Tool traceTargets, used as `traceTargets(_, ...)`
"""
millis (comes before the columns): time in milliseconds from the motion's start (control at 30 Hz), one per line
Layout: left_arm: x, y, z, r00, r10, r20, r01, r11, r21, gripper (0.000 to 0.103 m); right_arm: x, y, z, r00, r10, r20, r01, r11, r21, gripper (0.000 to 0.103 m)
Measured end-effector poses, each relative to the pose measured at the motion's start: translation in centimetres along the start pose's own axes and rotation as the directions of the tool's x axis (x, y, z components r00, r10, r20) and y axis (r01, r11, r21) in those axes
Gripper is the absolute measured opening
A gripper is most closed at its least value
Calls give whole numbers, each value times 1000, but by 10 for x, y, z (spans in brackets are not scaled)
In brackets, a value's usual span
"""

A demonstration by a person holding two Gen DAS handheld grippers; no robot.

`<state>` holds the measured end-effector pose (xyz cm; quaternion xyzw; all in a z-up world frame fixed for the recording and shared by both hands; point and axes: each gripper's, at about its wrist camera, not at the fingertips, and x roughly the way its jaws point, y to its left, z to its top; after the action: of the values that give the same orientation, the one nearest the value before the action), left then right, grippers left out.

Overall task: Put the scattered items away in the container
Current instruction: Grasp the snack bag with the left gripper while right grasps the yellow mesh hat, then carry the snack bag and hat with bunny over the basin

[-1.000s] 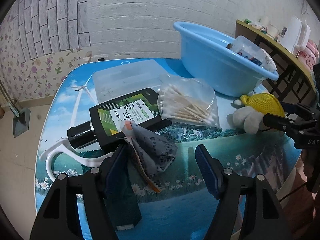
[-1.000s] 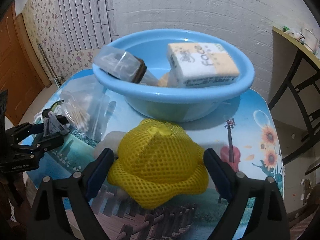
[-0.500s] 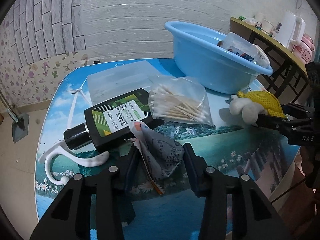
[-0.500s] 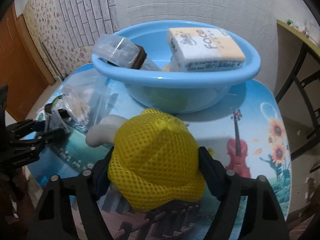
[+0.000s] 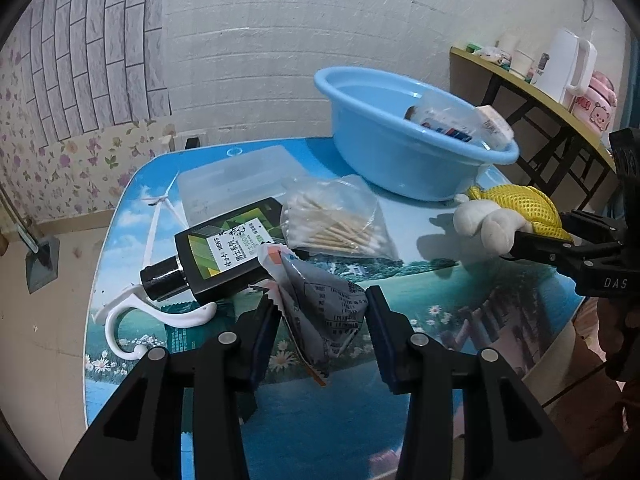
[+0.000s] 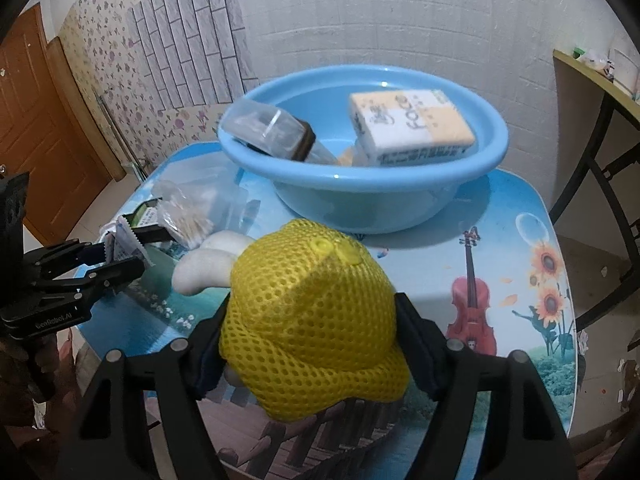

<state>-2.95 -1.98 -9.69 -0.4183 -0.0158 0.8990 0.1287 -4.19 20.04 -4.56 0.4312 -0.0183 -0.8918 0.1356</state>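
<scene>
A crumpled grey printed sachet (image 5: 320,296) hangs just above the table, and my left gripper (image 5: 321,316) is shut on it. The same gripper (image 6: 116,258) shows at the left of the right wrist view with the sachet in it. A white plush toy in a yellow mesh cap (image 6: 308,296) sits between the pads of my right gripper (image 6: 312,312); the jaws are closing and press both sides of the cap, with the toy lifted off the table. The blue basin (image 6: 360,204) stands just beyond, holding a tissue pack (image 6: 412,128) and a clear jar (image 6: 272,130).
On the picture-printed table lie a black bottle (image 5: 228,252), a bag of cotton swabs (image 5: 336,224), a white plastic hook (image 5: 152,316) and a clear flat box (image 5: 236,184). A side table with a white kettle (image 5: 568,64) stands at the right.
My left jaws closed on the sachet and raised it slightly. My right jaws closed in on the yellow-capped toy and lifted it off the table.
</scene>
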Motion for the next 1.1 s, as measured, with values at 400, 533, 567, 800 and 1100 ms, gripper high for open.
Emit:
traceTargets(400,-28,-13,2,998,-33,58,33,999,-4,42,-29,10,-2,998,35,55,-35,999,-12,74)
traceTargets(533,-37,-16,5,996,-33,79,33,999,3,42,-39,11,-1,995,40,88,-40,999,0,73)
traceTargets(567,-40,-17,6,996,-34,85,34,999,4,42,-45,12,-1,993,42,108,-42,999,-1,73)
traceTargets(800,-52,-25,20,991,-48,126,46,999,12,42,-62,15,6,987,35,158,-33,999,-16,73)
traceTargets(1100,-52,-38,45,986,-64,157,57,997,48,42,-67,3,20,983,-16,181,15,1000,3,73)
